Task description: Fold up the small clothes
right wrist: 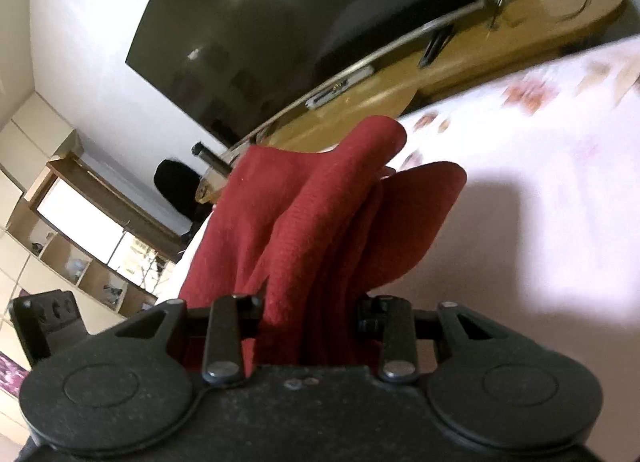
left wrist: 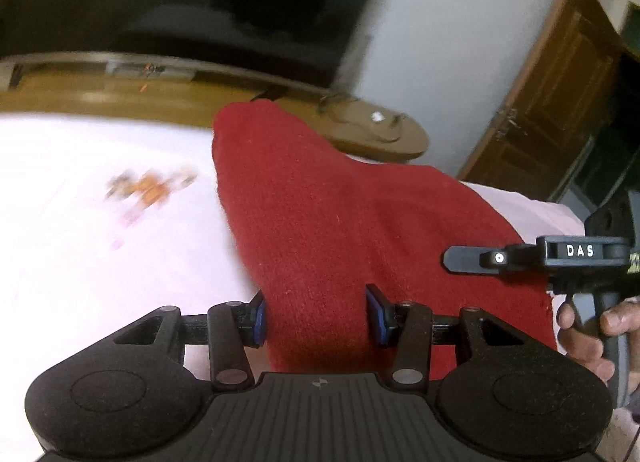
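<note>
A red knitted garment (left wrist: pixel 340 213) hangs stretched over a pale floral bedsheet (left wrist: pixel 100 221). My left gripper (left wrist: pixel 316 316) is shut on a bunched edge of it, the cloth squeezed between the blue pads (left wrist: pixel 260 318). The other gripper shows at the right of the left wrist view as a black tool (left wrist: pixel 560 258) held by a hand (left wrist: pixel 600 326). In the right wrist view, my right gripper (right wrist: pixel 310 314) is shut on thick folds of the same red garment (right wrist: pixel 320 213), which rises bunched in front of the camera. The right fingertips are buried in cloth.
A wooden TV bench (left wrist: pixel 240 93) with a large dark television (right wrist: pixel 280 33) stands past the bed's edge. A brown wooden door (left wrist: pixel 560 93) is at the right, and shelving (right wrist: pixel 80 246) with a dark chair (right wrist: pixel 176 185) at the left of the right wrist view.
</note>
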Tool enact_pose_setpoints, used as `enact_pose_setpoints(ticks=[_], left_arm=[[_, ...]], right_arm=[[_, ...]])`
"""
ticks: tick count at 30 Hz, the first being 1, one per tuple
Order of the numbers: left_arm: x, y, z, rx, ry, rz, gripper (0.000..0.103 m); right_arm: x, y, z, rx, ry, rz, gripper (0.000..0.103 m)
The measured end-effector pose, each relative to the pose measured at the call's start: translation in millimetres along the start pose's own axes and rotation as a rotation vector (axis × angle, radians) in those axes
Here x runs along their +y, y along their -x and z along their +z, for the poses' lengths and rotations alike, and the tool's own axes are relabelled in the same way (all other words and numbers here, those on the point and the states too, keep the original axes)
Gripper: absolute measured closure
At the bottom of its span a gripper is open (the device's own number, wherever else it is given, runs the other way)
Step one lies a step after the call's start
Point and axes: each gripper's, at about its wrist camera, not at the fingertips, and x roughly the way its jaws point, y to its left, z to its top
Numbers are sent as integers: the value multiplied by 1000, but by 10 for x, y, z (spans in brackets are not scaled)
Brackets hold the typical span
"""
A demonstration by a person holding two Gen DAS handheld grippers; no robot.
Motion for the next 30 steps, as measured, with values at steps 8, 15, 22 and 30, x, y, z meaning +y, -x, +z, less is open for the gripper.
enact_pose_setpoints(ticks=[8, 15, 22, 30], left_arm=[[866, -224, -503, 56, 228, -102, 40], [731, -80, -440, 20, 102, -57, 38], [660, 316, -64, -147, 74, -24, 38], [386, -293, 42, -37, 23, -20, 38]], right_arm=[[-149, -793, -396, 112, -67, -70, 64], [-265, -569, -421, 89, -79, -56, 56], [47, -129, -293, -19, 143, -279, 59], [496, -611, -202, 28, 359, -333, 76]])
